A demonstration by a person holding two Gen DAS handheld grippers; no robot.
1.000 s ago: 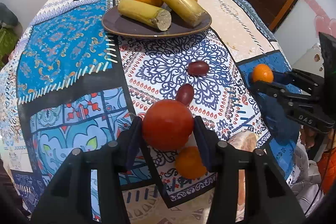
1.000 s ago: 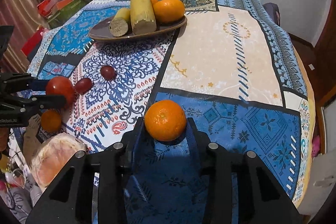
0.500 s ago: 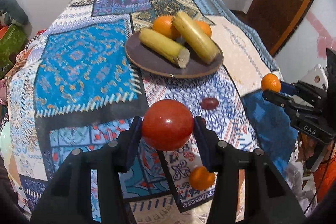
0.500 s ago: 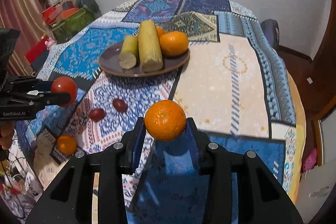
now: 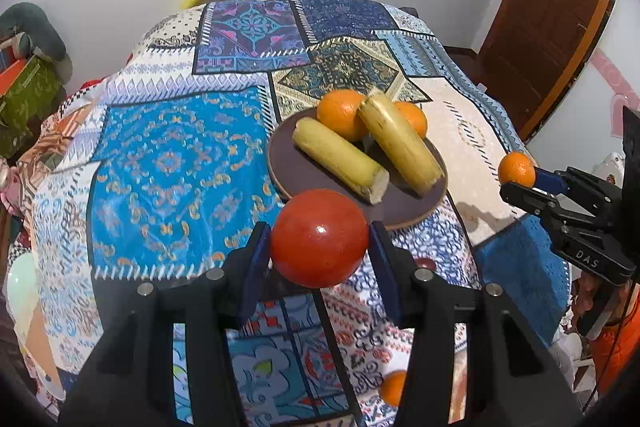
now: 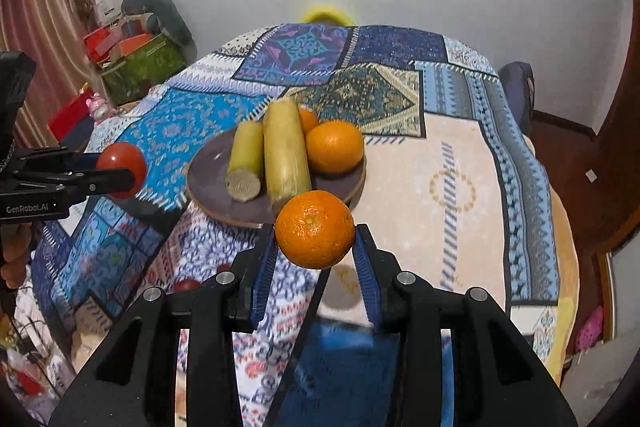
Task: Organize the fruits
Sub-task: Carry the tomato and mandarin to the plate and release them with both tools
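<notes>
Left wrist view, left gripper (image 5: 319,243) pitched downward, gripping tomato (image 5: 319,238)

Tomato (image 5: 319,238), orange (image 6: 315,229) aloft; plate (image 5: 304,175) w/ fruit.

1. The left gripper (image 5: 320,247) squeezes a big red tomato (image 5: 319,238) between its two fingers, up in the air.
2. Behind the tomato is a brown plate (image 5: 294,173) with two yellow stalk pieces (image 5: 340,161) and two oranges (image 5: 340,113).
3. On the right side, the right gripper (image 5: 520,181) holds a small orange (image 5: 516,169) off the cloth.
4. Another little orange (image 5: 393,387) lies low down on the colourful tablecloth (image 5: 172,163).
</notes>
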